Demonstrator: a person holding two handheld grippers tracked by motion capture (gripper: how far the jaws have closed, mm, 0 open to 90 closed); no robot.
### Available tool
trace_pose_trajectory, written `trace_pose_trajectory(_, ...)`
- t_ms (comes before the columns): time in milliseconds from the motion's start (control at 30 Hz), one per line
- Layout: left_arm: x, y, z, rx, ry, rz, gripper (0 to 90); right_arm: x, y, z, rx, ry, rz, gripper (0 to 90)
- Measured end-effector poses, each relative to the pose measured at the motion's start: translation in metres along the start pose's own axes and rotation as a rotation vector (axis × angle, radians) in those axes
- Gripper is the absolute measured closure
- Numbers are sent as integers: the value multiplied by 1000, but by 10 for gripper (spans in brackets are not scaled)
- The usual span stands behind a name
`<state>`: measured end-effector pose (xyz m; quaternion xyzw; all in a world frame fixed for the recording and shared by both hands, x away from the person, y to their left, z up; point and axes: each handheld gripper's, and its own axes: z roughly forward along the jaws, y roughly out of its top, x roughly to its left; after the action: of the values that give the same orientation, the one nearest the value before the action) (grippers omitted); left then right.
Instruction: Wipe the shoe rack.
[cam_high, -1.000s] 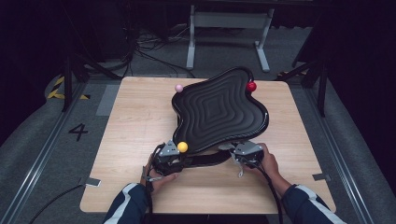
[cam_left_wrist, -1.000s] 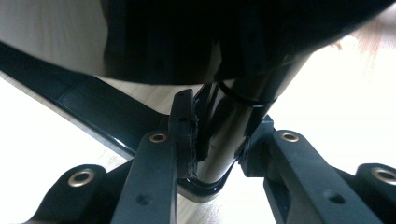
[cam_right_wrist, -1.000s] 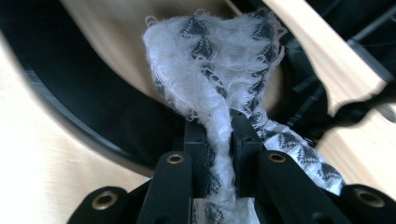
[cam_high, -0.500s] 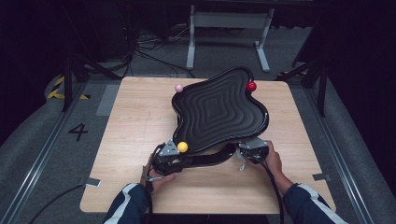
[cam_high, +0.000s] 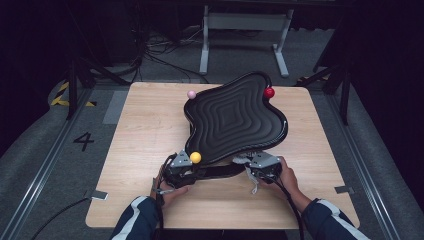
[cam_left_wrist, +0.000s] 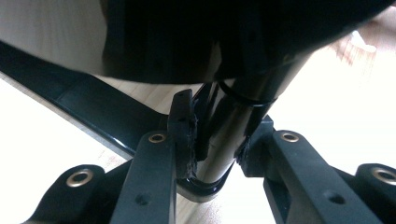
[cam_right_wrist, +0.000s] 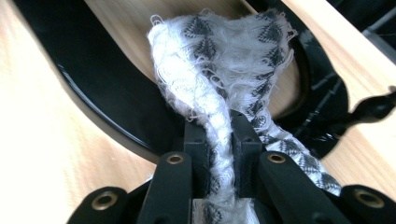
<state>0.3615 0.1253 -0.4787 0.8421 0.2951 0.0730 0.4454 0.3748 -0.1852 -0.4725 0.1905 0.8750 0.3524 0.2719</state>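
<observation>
Your left gripper (cam_left_wrist: 212, 149) clamps the stand (cam_left_wrist: 233, 135) under the tray (cam_high: 235, 117), near the table's (cam_high: 145, 125) front edge; your right gripper (cam_right_wrist: 218, 140) pinches a cloth (cam_right_wrist: 219, 70). Wipe too hard and the tilted tray may twist, slipping from the left jaws.

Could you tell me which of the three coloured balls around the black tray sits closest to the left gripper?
The yellow ball, right beside the left gripper; the pink ball and red ball sit at the far rim.

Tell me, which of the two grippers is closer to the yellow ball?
Left. The left gripper sits right beside the yellow ball, just below it, while the right gripper is farther off along the black tray's near edge.
</observation>
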Motion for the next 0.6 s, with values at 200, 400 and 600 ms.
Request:
trace_pose_trajectory(200, 0, 0, 0, -5, -2, -10, 716, 17, 8, 3, -41, 51, -25, 804)
trace_pose_trajectory(400, 0, 0, 0, -5, 0, -12, 716, 32, 16, 6, -62, 64, -57, 804)
trace_pose_trajectory(600, 1, 0, 1, -7, -1, -11, 716, 49, 25, 10, -85, 79, -96, 805)
